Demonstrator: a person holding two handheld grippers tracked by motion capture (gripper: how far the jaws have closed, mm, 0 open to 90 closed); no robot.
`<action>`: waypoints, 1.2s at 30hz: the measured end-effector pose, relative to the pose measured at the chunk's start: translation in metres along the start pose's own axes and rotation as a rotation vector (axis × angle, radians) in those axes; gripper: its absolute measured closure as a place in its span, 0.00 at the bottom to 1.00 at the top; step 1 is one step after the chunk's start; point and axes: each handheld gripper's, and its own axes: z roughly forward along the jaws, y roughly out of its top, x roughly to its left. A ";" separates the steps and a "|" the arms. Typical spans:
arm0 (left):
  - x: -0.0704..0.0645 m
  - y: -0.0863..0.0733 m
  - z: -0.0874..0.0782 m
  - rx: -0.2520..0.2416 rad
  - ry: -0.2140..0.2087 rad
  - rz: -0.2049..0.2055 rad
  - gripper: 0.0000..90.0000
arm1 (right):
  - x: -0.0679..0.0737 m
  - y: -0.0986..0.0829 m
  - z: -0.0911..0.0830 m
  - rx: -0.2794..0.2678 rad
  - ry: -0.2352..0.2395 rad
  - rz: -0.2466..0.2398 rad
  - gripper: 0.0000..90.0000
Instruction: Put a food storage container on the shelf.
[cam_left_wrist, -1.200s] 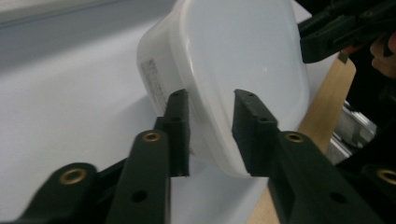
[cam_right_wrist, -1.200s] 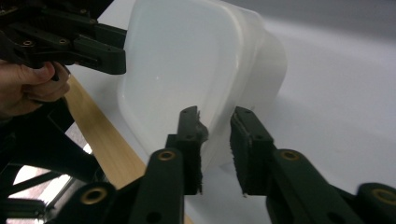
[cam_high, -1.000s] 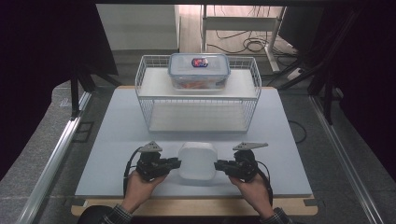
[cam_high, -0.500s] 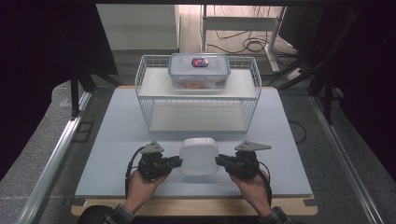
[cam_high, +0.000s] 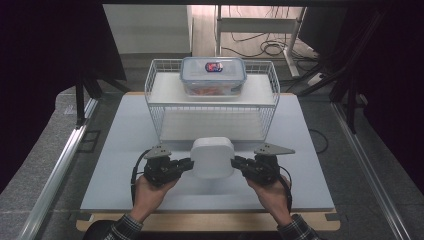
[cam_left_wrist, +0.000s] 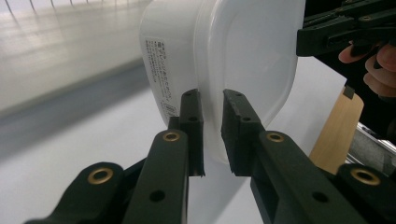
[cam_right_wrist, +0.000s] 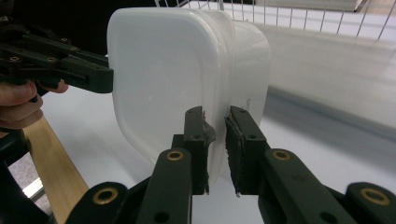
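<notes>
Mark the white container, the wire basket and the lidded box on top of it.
white container (cam_high: 212, 156), high view, middle of its lid.
wire basket (cam_high: 152, 107), high view, left wire wall.
lidded box (cam_high: 213, 67), high view, label on its clear lid.

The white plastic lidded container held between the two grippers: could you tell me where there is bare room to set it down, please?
Bare white tabletop lies left and right of the wire basket rack, and below the white plastic lidded container toward the front edge. The rack's lower shelf is free. The upper shelf is crowded mid-way by a clear lidded food box.
</notes>
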 end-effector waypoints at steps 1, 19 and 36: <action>0.000 0.002 -0.001 -0.006 0.004 0.005 0.89 | 0.000 0.002 0.000 -0.005 -0.001 -0.004 0.88; 0.000 0.047 -0.011 -0.078 0.046 0.084 0.89 | -0.001 0.044 -0.010 -0.117 -0.031 -0.082 0.87; 0.004 0.106 -0.031 -0.103 0.070 0.129 0.88 | -0.005 0.099 -0.020 -0.166 -0.024 -0.082 0.87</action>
